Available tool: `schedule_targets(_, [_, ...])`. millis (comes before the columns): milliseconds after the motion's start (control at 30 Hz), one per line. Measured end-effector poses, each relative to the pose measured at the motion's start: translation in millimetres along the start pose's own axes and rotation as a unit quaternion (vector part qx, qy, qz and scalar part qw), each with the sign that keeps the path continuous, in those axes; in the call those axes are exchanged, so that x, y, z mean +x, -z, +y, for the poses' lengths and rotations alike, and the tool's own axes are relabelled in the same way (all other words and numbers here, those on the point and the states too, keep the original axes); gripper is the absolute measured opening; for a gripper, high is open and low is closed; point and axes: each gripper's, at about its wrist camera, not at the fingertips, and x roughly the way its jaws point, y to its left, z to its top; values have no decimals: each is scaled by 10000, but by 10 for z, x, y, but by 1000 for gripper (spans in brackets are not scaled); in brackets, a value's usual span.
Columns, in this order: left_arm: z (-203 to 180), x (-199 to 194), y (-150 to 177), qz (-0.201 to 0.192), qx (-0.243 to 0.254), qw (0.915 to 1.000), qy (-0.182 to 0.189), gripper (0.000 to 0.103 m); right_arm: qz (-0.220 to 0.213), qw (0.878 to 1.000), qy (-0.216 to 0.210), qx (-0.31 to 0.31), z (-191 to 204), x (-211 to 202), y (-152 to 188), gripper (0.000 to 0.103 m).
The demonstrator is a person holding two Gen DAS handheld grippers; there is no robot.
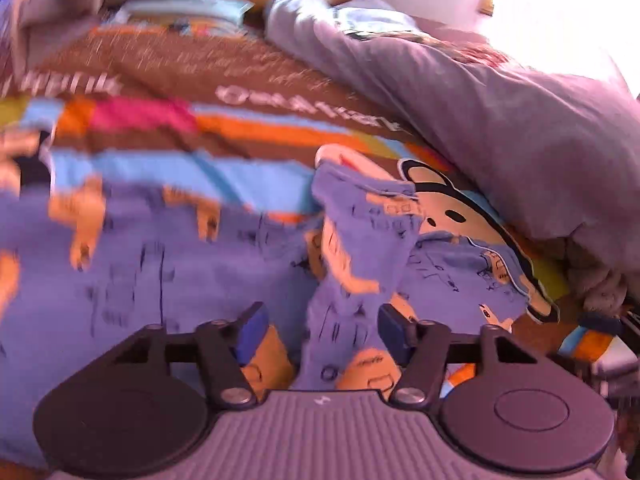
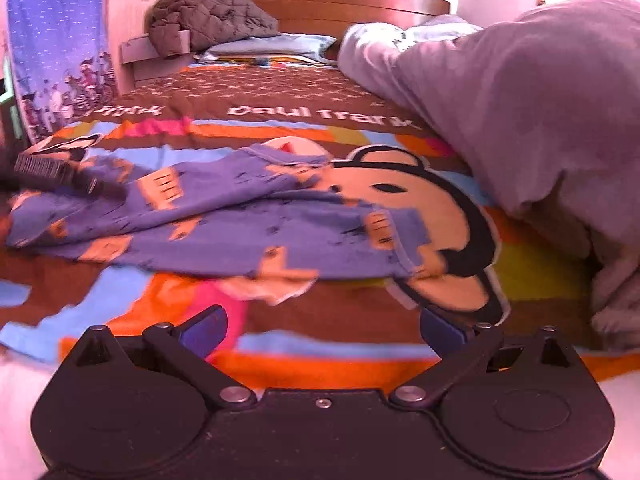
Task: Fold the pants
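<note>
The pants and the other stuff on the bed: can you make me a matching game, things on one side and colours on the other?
Things:
1. pants
2. quilted jacket
3. rumpled duvet
4. gripper pads

Colours:
A. dark blue
B. pale lilac-grey
C. purple-blue with orange shapes
D. brown

Pairs: 1-C, 2-D, 3-B, 4-A

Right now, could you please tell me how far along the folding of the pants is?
Barely started. The purple patterned pants lie spread and rumpled on the brown striped cartoon bedspread, with no neat fold visible. The left gripper is open directly over the fabric, a raised ridge between its fingers; the right gripper is open, short of it. All folds remain.
</note>
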Motion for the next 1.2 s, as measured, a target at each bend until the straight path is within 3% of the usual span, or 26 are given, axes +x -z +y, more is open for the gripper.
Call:
schedule_targets(67, [159, -5, 8, -46, -476, 9987, 198, 51, -1, 10000, 33, 73, -113, 86, -166, 102])
schedule_targets(167, [428, -37, 12, -32, -1112, 9924, 520, 32, 173, 9987, -321, 369, -201, 349, -585, 95])
schedule_targets(300, [578, -6, 54, -19, -1415, 9868, 791, 27, 658, 9905, -1147, 377, 103, 885, -1243, 88])
schedule_targets(433, [542, 31, 55, 16, -1234, 9873, 998, 27, 1320, 9793, -1500, 331, 599, 1522, -1808, 81])
schedule_targets(533, [458, 69, 39, 110, -1072, 9883, 1083, 27, 1689, 9784, -1186, 123, 940, 1938, -2081, 78])
schedule_targets(633, [397, 119, 13, 208, -942, 9899, 1034, 27, 2136, 9733, -790, 295, 1102, 2234, -2214, 77])
schedule_targets(667, [391, 124, 9, 215, -933, 9902, 1014, 25, 2262, 9712, -672, 327, 1129, 2317, -2242, 73])
schedule_targets(800, [364, 124, -5, 234, -897, 9918, 876, 15, 2636, 9635, -133, 450, 1132, 2537, -2212, 38])
schedule_targets(867, [343, 102, -11, 234, -865, 9928, 794, 12, 2619, 9638, -137, 489, 1101, 2581, -2161, 35])
schedule_targets(933, [318, 92, -14, 217, -777, 9940, 735, 11, 2418, 9674, -250, 708, 1022, 2549, -2138, 17])
schedule_targets(967, [294, 71, -17, 189, -702, 9947, 721, 11, 2284, 9688, -362, 891, 952, 2506, -2129, 1])
schedule_targets(1200, [22, -71, -2, 12, -99, 9987, 497, 8, 1341, 9777, -765, 1421, 456, 1854, -2123, 0])
